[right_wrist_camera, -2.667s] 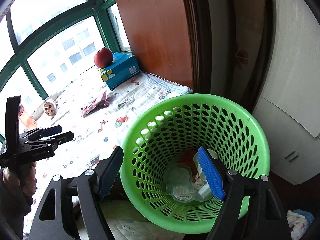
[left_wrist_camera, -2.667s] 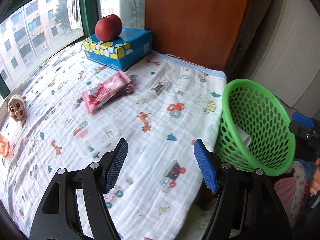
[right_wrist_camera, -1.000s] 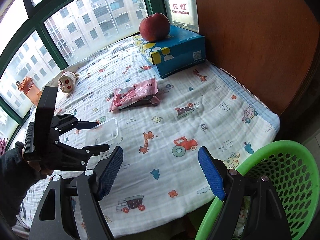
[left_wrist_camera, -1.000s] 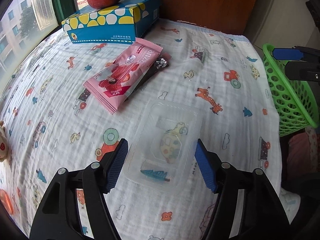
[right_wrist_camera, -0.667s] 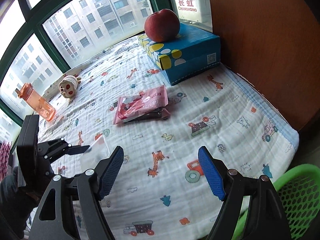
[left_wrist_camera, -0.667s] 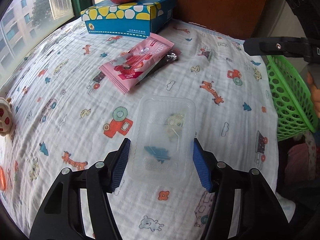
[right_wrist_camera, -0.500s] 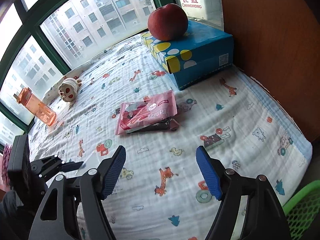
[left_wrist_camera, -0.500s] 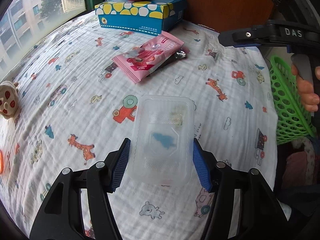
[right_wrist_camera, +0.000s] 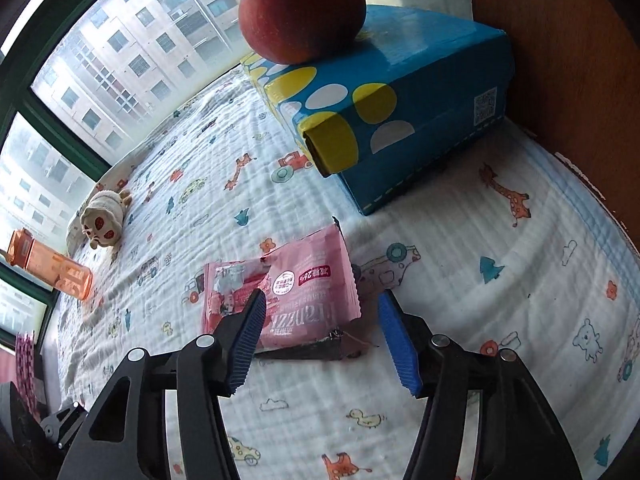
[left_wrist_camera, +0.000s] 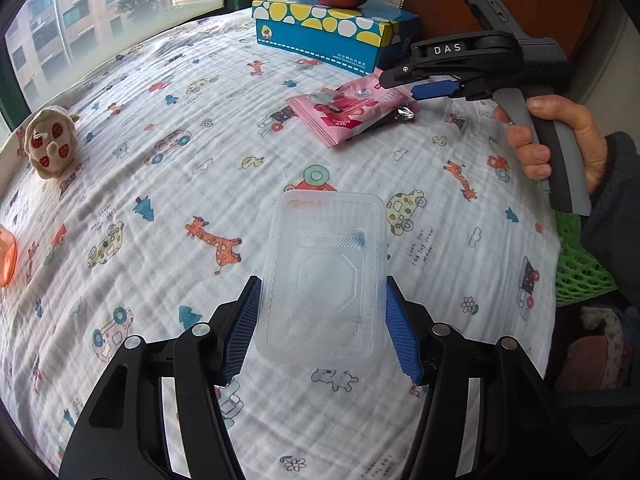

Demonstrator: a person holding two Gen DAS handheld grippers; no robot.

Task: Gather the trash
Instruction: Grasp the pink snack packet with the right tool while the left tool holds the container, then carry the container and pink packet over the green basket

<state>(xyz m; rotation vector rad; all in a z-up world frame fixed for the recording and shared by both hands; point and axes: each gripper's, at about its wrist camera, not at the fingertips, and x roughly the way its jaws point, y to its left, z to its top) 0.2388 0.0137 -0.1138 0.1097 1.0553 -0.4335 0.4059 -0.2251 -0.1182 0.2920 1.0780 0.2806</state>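
A window-side ledge is covered by a white printed cloth [left_wrist_camera: 168, 184], with green window frames behind and a brown wooden panel at the far end.

The left gripper [left_wrist_camera: 322, 316] is clamped across the short width of a clear plastic tray [left_wrist_camera: 326, 276], both blue pads being pressed against its long sides. The tray is taken from its near end, probably so that its thin walls are squeezed where they are stiffest and most of its length stays free ahead of the fingers. Whether it has left the cloth cannot be told.

The right gripper [right_wrist_camera: 320, 336] is not yet gripping: its jaws have just been closing, and they now straddle the near end of the pink snack wrapper [right_wrist_camera: 280, 296] and the dark wrapper [right_wrist_camera: 316, 350] tucked beneath it, with a visible gap at the right pad. The straddling seems meant to take both wrappers in one pinch.

Outward, the blue tissue box [right_wrist_camera: 404, 104], with an apple [right_wrist_camera: 302, 10] on top, stands just beyond the wrappers, so little room is left for pushing forward there. A plush toy [left_wrist_camera: 50, 148] and an orange bottle [right_wrist_camera: 50, 266] lie well apart near the window. The green basket [left_wrist_camera: 580, 264] is seen past the cloth's right edge, partly hidden by the sleeve of the hand [left_wrist_camera: 556, 140] on the right gripper's grip; open cloth lies between the tray and that edge.
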